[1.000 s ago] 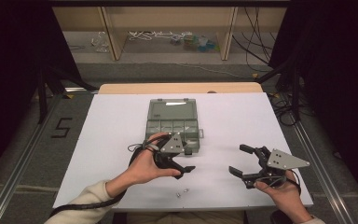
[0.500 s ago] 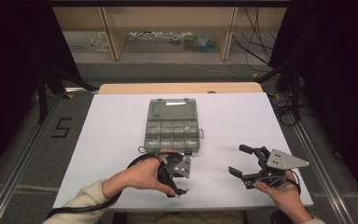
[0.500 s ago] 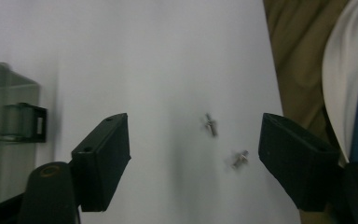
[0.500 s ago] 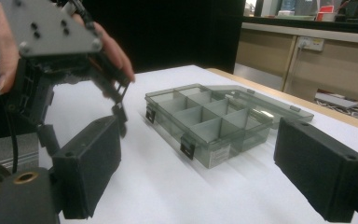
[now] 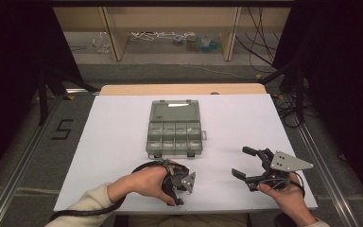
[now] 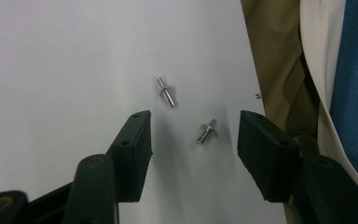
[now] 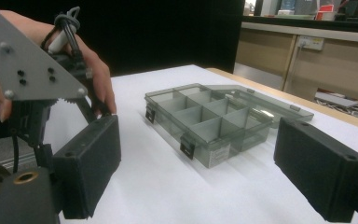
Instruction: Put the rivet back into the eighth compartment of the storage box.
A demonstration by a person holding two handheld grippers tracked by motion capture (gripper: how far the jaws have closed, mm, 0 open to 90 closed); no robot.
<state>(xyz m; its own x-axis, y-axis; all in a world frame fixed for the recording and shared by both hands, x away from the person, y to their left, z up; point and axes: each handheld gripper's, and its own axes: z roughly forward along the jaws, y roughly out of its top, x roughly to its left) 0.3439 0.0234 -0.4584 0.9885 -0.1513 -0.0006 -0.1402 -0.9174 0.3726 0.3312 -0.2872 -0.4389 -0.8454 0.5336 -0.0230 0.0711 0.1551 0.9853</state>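
Under the left gripper (image 5: 182, 191), two small pins (image 6: 206, 132), hidden from the high view.

On the table (image 5: 123, 123), the compartment box (image 5: 175, 135) lies at centre, its lid (image 5: 174, 110) folded open behind it. My left gripper (image 6: 193, 135) points down near the table's front edge, one pin (image 6: 207, 132) between its parted jaws, a second pin (image 6: 167, 94) just beyond. My right gripper (image 5: 248, 163) sits well to the right, facing the box.

Open compartment box (image 7: 216, 123) lies on the table (image 7: 168, 186) between spread fingers (image 7: 88, 163).
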